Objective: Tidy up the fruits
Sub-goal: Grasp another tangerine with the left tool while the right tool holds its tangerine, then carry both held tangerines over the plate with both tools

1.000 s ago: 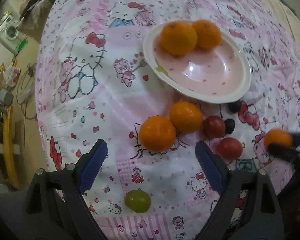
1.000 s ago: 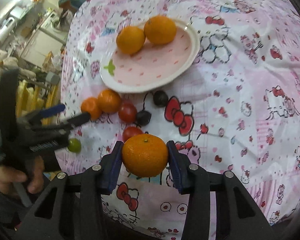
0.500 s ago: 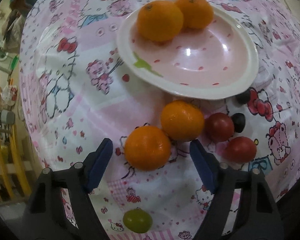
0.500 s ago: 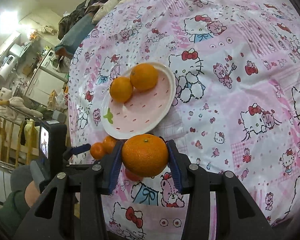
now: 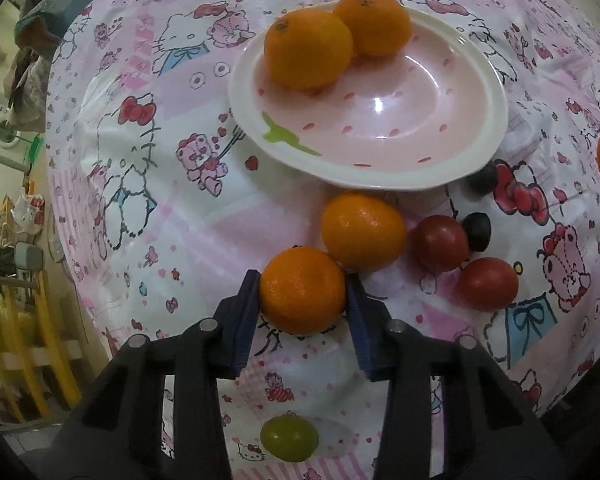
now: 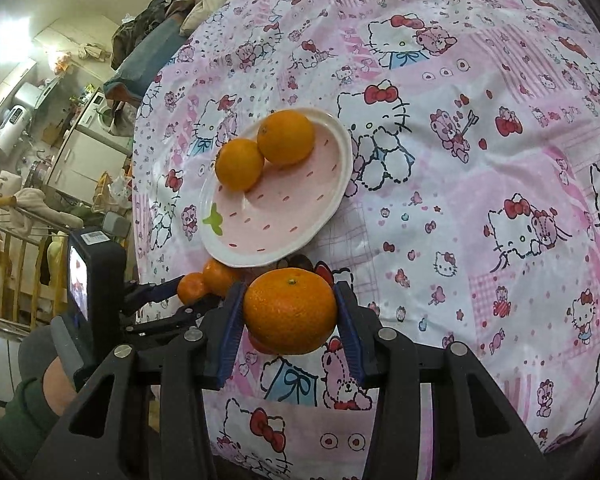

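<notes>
**Five oranges counted, one in each tool**

The left tool [image 5: 303,300] has just been closing, and its blue pads now press both sides of an orange on the cloth [image 5: 302,290], which sits on the Hello Kitty cloth [image 5: 148,184] near the camera. Touching it on the far right is a loose orange [image 5: 363,232], just near of the plate's rim. The right tool [image 6: 290,320] grips a third orange [image 6: 290,310], held above the cloth on the near side of the plate.

The pink plate [image 5: 452,148] carries two oranges [image 5: 308,49], side by side and touching, at its far left edge; the rest of its surface is bare. That makes five oranges in all.

Right of the loose orange lie two red fruits [image 5: 440,243], close together, and beside them two small dark fruits [image 5: 477,230]. One green fruit [image 5: 289,439] lies alone at the near edge, between the left tool's arms.

In the right wrist view a person's hand [image 6: 58,384] in a green sleeve holds the left tool.
</notes>
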A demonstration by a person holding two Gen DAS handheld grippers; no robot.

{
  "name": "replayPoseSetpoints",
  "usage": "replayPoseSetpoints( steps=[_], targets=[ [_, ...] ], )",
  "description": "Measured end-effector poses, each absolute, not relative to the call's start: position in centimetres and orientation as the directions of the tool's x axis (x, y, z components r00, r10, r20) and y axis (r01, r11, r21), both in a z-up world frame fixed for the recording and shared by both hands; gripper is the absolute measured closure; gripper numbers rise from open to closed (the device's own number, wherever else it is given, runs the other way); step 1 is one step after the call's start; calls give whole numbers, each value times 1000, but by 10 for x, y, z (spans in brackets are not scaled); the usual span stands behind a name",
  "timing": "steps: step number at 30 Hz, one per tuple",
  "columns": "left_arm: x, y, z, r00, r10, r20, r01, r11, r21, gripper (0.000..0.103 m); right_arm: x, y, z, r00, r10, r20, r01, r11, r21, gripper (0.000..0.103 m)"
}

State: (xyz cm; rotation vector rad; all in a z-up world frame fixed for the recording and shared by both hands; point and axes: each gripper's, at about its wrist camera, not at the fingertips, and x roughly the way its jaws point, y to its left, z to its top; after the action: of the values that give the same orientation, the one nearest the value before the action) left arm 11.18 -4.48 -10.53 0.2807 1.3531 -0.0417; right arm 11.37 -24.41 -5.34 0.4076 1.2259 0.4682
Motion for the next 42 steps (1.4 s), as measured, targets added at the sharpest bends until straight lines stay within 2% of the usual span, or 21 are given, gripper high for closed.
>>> replayPoseSetpoints(
  steps=[9, 21, 33, 42],
  targets=[
    [109, -9, -97, 213, 76, -974, 90, 991, 97, 66, 114, -240, -55, 260, 540, -800, -133, 841, 525, 57],
    [97, 22, -42, 354, 57, -933, -51, 998, 42, 66, 108, -247, -34, 311, 553, -773, -154, 832, 533, 57],
    [110, 10, 8, 470, 22, -882, -56, 998, -5, 66, 110, -253, -13, 402, 535, -743, -177, 841, 511, 57],
    [136, -8, 13, 474, -9, -881, 22, 1000, 1, 66, 129, -255, 0, 446, 530, -721, -186, 843, 505, 57]
  ],
)
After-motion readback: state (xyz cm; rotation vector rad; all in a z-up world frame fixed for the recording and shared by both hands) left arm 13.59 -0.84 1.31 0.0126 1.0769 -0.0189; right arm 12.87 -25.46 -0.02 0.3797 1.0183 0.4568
